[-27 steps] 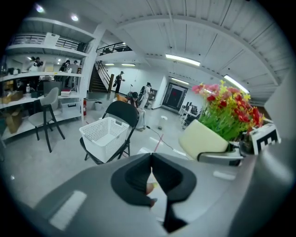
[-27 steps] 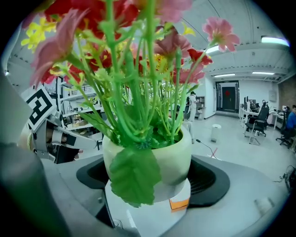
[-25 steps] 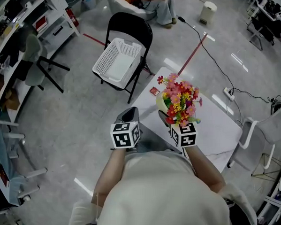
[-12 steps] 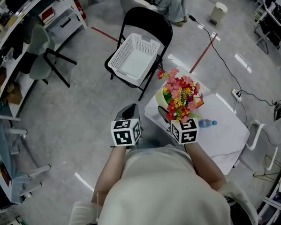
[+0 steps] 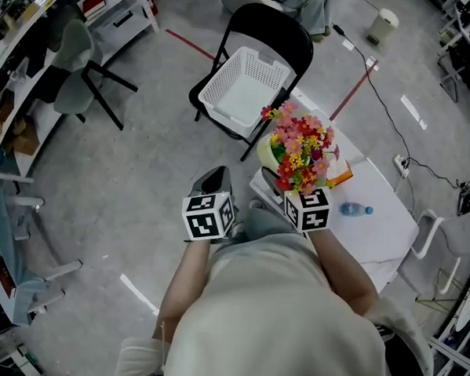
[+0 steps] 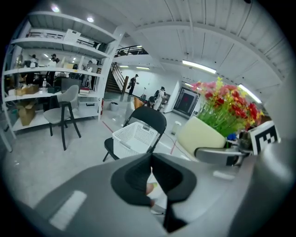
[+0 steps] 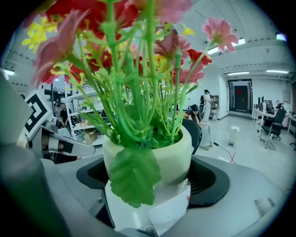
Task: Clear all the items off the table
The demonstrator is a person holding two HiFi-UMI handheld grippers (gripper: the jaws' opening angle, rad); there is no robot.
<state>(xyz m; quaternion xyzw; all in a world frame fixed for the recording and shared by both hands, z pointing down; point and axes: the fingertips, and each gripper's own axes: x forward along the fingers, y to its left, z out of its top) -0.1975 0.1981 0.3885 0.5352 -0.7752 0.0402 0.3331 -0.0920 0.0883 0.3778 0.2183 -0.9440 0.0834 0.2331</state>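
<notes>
Grey workshop floor surrounds a white table (image 5: 378, 238) and a black folding chair (image 5: 276, 24) carrying a white basket (image 5: 244, 89). I see my right gripper (image 5: 273, 181) clamped on a cream flower pot (image 5: 266, 153) of red, pink and yellow flowers (image 5: 301, 151), at the tabletop's edge nearest the chair. A white tag (image 7: 171, 203) under the pot bears a red mark too small to read. My left gripper (image 5: 213, 178) hangs beside the table, jaws together and empty. A water bottle (image 5: 356, 208) lies on the tabletop.

flower pot (image 7: 179, 156) — smooth, glossy | basket (image 5: 261, 67) — perforated plastic | chair (image 5: 275, 28): matt metal
</notes>
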